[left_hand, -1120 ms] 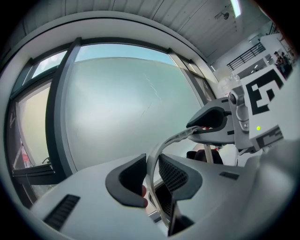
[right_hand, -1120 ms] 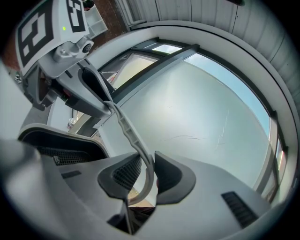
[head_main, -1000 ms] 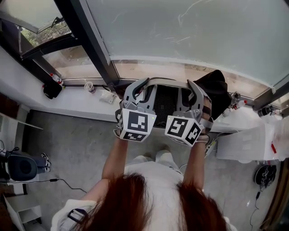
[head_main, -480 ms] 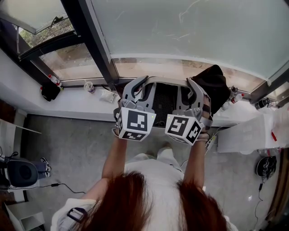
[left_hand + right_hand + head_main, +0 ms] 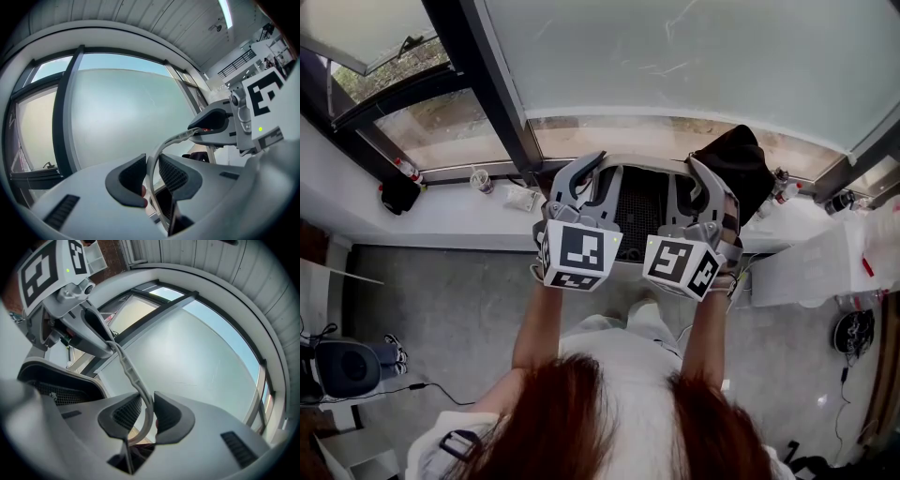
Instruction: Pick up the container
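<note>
The container (image 5: 643,204) is a black mesh basket with a grey rim, held up in front of the window between both grippers. My left gripper (image 5: 589,178) is shut on the rim's left side. In the left gripper view the grey rim (image 5: 154,157) runs between the two dark pads of the left gripper (image 5: 151,176). My right gripper (image 5: 705,185) is shut on the rim's right side. The right gripper view shows the rim (image 5: 135,376) clamped by the right gripper (image 5: 147,412). Both point level toward the glass.
A white window sill (image 5: 450,211) runs below the frosted glass, carrying a bottle (image 5: 405,171), a cup (image 5: 475,177) and a black bag (image 5: 737,164). A dark window post (image 5: 487,84) rises at the left. A white table (image 5: 825,272) stands right, a chair (image 5: 342,367) lower left.
Both grippers have kept their hold on the container and moved a little with it. The sill and floor have slid slightly in the head view.
</note>
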Motion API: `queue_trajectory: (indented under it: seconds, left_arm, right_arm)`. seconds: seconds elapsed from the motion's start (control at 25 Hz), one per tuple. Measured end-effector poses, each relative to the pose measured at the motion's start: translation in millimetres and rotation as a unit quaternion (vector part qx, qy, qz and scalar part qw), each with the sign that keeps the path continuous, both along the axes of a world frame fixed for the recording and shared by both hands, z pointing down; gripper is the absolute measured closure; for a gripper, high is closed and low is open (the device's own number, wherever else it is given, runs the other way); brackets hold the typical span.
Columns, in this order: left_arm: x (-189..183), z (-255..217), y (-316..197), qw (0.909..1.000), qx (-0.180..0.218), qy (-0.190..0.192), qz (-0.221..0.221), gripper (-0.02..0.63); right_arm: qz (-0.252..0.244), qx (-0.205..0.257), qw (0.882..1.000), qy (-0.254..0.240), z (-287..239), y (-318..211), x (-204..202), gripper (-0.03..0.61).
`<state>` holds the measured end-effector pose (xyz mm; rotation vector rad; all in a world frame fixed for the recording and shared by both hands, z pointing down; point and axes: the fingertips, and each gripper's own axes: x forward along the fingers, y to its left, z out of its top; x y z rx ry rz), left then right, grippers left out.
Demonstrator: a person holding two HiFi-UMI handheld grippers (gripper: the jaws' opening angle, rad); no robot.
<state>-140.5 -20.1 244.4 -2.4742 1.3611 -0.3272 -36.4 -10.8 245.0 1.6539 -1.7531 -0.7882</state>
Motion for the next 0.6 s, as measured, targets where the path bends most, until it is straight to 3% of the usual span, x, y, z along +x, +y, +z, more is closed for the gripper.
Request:
queue_trajectory:
  seconds: [0.6]
  left_arm:
    - [41, -10, 3, 0.9997, 0.011, -0.005, 0.020, 0.520]
  right_arm:
    - [0.012, -0.008, 1.000, -0.012, -11, 13, 37, 0.482]
